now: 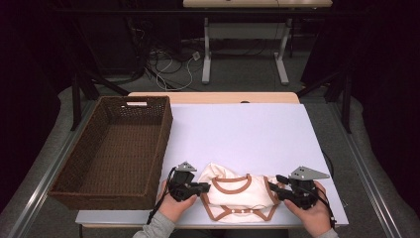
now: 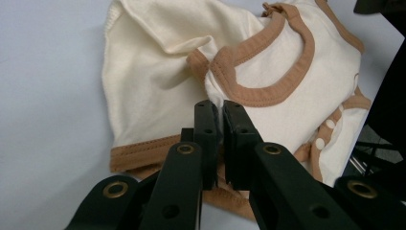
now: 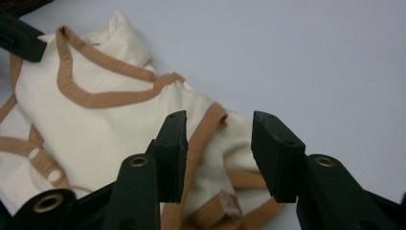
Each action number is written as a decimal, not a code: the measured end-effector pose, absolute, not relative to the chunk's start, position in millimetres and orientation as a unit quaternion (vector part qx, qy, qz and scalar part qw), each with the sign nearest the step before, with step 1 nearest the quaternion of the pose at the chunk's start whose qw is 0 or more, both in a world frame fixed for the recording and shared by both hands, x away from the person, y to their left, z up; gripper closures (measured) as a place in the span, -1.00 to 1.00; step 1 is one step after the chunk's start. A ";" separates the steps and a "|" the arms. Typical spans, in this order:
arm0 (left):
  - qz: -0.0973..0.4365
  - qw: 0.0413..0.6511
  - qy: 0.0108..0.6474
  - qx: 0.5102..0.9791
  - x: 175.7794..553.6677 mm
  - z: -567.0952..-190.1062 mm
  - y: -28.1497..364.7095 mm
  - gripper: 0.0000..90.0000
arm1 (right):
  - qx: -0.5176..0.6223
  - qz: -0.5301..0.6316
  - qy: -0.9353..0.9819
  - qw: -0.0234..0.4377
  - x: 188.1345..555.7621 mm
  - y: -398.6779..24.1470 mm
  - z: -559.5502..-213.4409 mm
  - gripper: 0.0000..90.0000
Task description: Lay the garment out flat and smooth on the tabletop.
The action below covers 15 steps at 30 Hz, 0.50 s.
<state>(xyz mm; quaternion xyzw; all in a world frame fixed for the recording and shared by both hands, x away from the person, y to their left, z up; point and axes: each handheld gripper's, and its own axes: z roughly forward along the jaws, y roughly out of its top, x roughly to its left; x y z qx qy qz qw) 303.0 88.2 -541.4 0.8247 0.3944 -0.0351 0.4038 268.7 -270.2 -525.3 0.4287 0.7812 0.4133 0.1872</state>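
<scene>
A cream baby bodysuit (image 1: 236, 197) lies at the near edge of the tabletop (image 1: 247, 134), right of the basket (image 1: 119, 148). The left claw (image 2: 216, 125) has pinched its sleeve; the right claw (image 3: 218, 146) gapes around the other sleeve (not gripping). Next, probably, the right must close.

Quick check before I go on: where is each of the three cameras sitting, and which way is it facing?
High view: above the person's side, facing forward and down on the table; both hands, left hand-held gripper, right hand-held gripper.
Left gripper view: along its shut jaws at the baby bodysuit.
Right gripper view: along its open jaws straddling the sleeve.
All three share the bodysuit.
</scene>
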 end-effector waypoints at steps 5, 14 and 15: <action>-0.029 0.399 0.386 0.831 301.0 -539.3 87.7 0.92 | 0.422 0.407 0.790 0.180 293.9 -260.6 -522.6 0.26; -0.010 0.393 0.381 0.837 299.1 -537.6 90.3 0.92 | 0.410 0.362 0.823 0.153 318.2 -240.1 -540.1 0.27; -0.009 0.392 0.383 0.836 299.1 -537.8 90.4 0.92 | 0.408 0.364 0.824 0.147 316.1 -239.0 -541.7 0.26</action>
